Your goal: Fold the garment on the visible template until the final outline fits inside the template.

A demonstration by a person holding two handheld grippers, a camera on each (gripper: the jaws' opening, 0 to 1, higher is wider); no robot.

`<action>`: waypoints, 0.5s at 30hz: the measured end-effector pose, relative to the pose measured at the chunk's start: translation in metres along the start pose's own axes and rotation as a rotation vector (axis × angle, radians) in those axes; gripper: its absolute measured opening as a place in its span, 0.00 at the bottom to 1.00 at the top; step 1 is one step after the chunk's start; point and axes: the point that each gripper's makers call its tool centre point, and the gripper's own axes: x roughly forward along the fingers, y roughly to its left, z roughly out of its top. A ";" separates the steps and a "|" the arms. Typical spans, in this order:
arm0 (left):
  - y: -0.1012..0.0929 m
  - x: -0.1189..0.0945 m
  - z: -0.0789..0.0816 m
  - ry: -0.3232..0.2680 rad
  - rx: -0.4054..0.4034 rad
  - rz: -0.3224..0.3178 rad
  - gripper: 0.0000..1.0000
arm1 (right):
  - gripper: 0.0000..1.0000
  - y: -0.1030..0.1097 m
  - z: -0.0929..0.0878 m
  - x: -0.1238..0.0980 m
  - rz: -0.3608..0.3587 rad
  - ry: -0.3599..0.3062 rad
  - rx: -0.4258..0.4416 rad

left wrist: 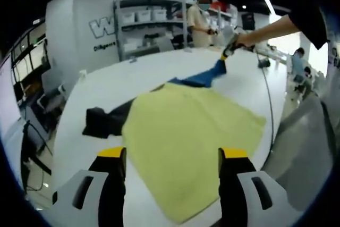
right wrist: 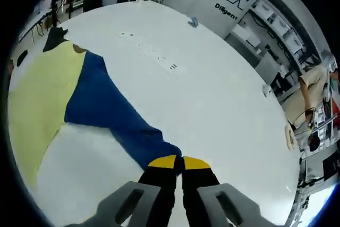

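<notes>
Now the left gripper (left wrist: 172, 155) hangs over the white table (left wrist: 159, 67) with its yellow-tipped jaws spread wide and nothing between them, the near part of the yellow sheet (left wrist: 186, 136) lying just beyond the tips. That yellow sheet sits flat in the middle of the table, and a blue garment (left wrist: 199, 78) pokes out from its far edge. A dark garment (left wrist: 103, 120) lies at the sheet's left side, touching it. Over in the left gripper view the right gripper (left wrist: 228, 51) is at the far end of the blue cloth, held by a person's hand (left wrist: 247, 38), and it has the cloth lifted into a peak.

In the right gripper view the right gripper's jaws are closed tight on the pointed end of the blue garment (right wrist: 114, 112), yellow tips meeting right at the fabric. The blue cloth fans out from there toward the yellow sheet (right wrist: 40, 99). Shelving (left wrist: 151, 22) lines the back wall, and another person (left wrist: 201, 22) stands beside it.
</notes>
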 end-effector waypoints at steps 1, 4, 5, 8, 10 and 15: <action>0.002 -0.001 0.000 0.001 -0.009 0.008 0.65 | 0.00 -0.005 0.002 0.000 -0.002 0.000 0.002; 0.012 -0.003 -0.002 0.003 -0.016 0.032 0.64 | 0.00 -0.020 0.009 -0.006 -0.037 -0.007 -0.046; 0.013 -0.005 -0.001 0.005 -0.016 0.037 0.64 | 0.00 -0.026 0.009 -0.008 -0.055 0.004 -0.078; 0.015 -0.007 0.002 0.008 -0.010 0.050 0.64 | 0.00 -0.040 0.013 0.000 -0.076 -0.001 -0.101; 0.020 -0.008 -0.002 0.015 -0.005 0.058 0.64 | 0.00 -0.051 0.013 0.000 -0.105 0.003 -0.127; 0.031 -0.012 -0.005 0.031 -0.018 0.092 0.63 | 0.00 -0.064 0.035 -0.003 -0.145 -0.099 -0.206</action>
